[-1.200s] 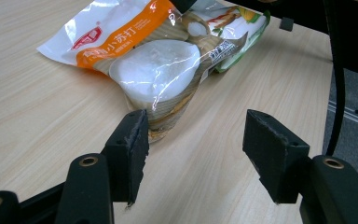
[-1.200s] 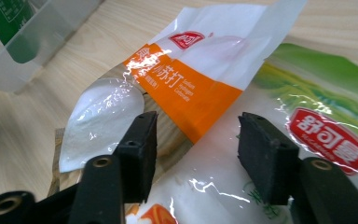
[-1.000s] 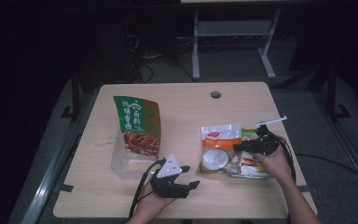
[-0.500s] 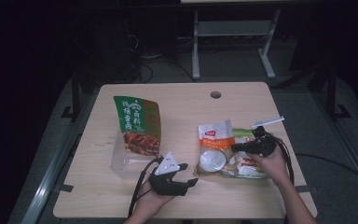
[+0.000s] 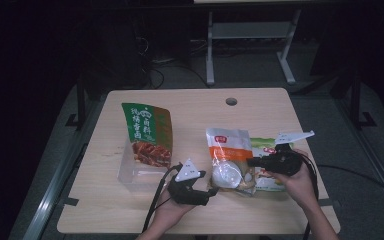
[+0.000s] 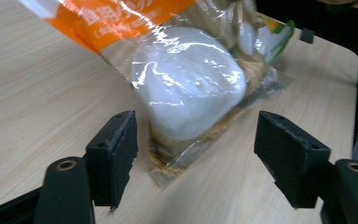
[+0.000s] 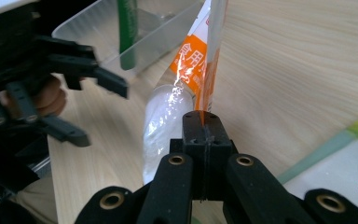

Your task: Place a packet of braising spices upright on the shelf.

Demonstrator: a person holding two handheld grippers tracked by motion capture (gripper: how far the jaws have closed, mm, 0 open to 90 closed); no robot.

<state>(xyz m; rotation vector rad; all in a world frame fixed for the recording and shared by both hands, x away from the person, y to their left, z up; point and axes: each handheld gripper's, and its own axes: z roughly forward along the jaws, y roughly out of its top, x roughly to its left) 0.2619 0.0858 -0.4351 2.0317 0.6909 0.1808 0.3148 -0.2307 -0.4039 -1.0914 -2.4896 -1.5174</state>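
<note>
Pale wood-grain table [image 5: 130, 210], matt and smooth, rounded at the corners. Near its right middle, a crinkly clear film bag with an orange band [image 5: 228, 150], glossy, holding a round white bun-like lump [image 6: 189, 88] and coarse tan bits along the sealed bottom edge. Pinched by one edge in the right gripper [image 7: 204, 122]: black jaws pressed flat together on the thin film, the bag standing on edge and lifted at that side. Just right of it, a flatter green-and-white packet [image 5: 270, 170], partly under the right hand [image 5: 295, 182].

Left gripper [image 6: 196, 140] low at the near middle of the table, blocky black pads spread wide and lately widening further, either side of the bag's near corner without pressing it. Left hand [image 5: 167, 212] below it.

Farther left, a clear rigid plastic tub [image 5: 130, 172], rectangular, with a shiny green pouch [image 5: 147, 132] printed with reddish meat leaning out of it.
</note>
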